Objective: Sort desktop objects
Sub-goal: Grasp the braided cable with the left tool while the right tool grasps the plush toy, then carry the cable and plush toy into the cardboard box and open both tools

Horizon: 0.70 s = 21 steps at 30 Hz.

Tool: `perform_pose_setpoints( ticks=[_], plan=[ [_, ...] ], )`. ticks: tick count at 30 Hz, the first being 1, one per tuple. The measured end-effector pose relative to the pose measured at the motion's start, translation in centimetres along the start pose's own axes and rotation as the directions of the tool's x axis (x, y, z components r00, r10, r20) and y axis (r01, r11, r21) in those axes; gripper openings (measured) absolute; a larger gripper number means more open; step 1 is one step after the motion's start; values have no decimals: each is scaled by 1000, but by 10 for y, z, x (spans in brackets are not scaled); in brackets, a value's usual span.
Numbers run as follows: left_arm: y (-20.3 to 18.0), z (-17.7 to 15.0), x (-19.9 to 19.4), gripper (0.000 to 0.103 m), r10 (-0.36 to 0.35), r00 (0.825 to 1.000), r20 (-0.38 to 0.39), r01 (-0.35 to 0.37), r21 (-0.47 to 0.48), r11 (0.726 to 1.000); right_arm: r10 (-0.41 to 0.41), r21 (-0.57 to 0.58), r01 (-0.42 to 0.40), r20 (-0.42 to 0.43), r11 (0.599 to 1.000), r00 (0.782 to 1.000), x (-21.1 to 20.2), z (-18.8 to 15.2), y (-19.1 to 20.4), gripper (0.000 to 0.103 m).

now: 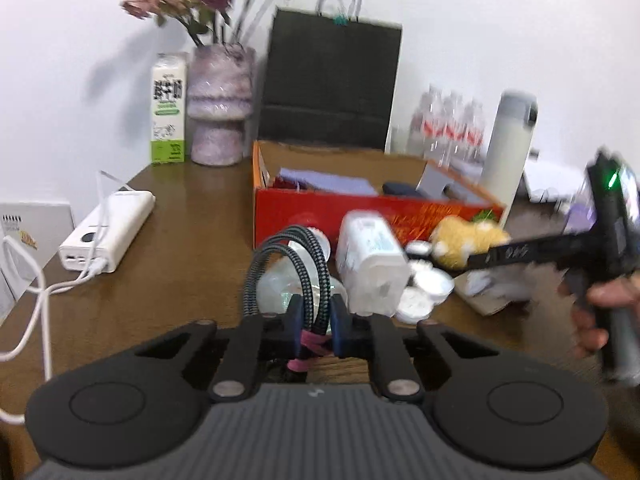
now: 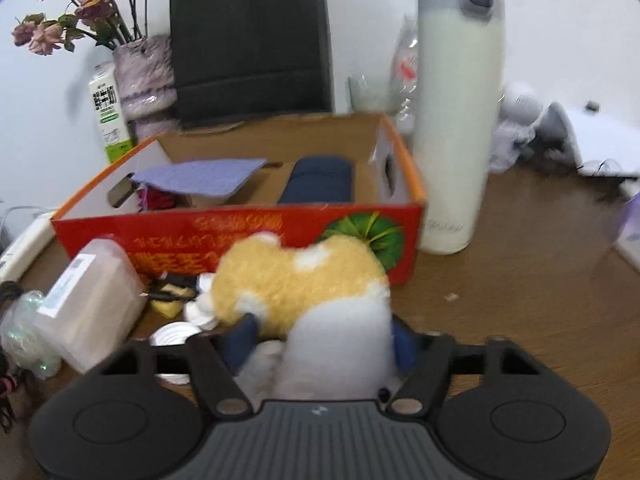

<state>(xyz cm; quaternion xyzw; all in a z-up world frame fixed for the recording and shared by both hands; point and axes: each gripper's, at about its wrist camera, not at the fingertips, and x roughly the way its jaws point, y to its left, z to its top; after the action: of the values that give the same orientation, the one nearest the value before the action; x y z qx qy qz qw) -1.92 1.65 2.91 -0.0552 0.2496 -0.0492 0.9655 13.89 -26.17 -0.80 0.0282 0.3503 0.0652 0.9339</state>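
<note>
While my left tongs (image 1: 314,322) sit clenched on the coiled braided cable (image 1: 296,264), its loops standing up past the fingertips and its pink tie pinched between the pads, my right tongs (image 2: 320,338) have the plush toy (image 2: 304,288) lodged between them. From the right wrist view the blue pads seem to press its white underside on both sides, so I read that as a grasp, though the fur hides the actual contact. Just beyond both tools lies the loose clutter: a white plastic-wrapped pack (image 1: 370,256), some round foil lids (image 1: 430,284) and crumpled clear wrap on the wooden desk (image 1: 180,248).

Straight ahead of that stands the red cardboard box (image 2: 240,236), open at the top, with its long side lying across my line of reach. My right hand looks the nearer to it: the toy's head already overlaps the front wall in that view. I judge the next move to be up and forward over that wall. Behind stand the tall white flask (image 2: 456,120), a black paper bag (image 2: 250,40) and a vase of flowers (image 1: 220,108).
</note>
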Motion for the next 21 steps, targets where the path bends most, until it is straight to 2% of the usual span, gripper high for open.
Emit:
perform_pose_setpoints(
  ticks=[4,7,10,12,16,19,21],
  plan=[
    [1,2,-35,13,-25,998,62,29,-54,998,7,41,-11,80,999,997,-31,-3,-2,47],
    [-5,1,-61,14,-80,992,98,87,-71,994,-23,3,22,191,1000,981,-76,-9,5,47],
    [-14,-3,-79,13,-126,988,87,135,-100,986,2,-33,6,240,999,971,-120,-27,10,47],
    [-22,-13,-82,14,-179,982,52,184,-101,978,49,-77,-32,226,996,973,-141,-48,16,48],
    [-39,-41,-84,14,-262,965,-3,262,-22,965,80,-117,-66,114,991,990,-154,-99,24,48],
    [-45,-55,-73,14,-251,965,-75,252,-6,968,50,-116,-44,45,992,998,-152,-130,26,48],
    [-52,-61,-71,15,-238,969,-71,241,32,970,37,-124,-31,44,992,998,-151,-139,25,50]
  ],
)
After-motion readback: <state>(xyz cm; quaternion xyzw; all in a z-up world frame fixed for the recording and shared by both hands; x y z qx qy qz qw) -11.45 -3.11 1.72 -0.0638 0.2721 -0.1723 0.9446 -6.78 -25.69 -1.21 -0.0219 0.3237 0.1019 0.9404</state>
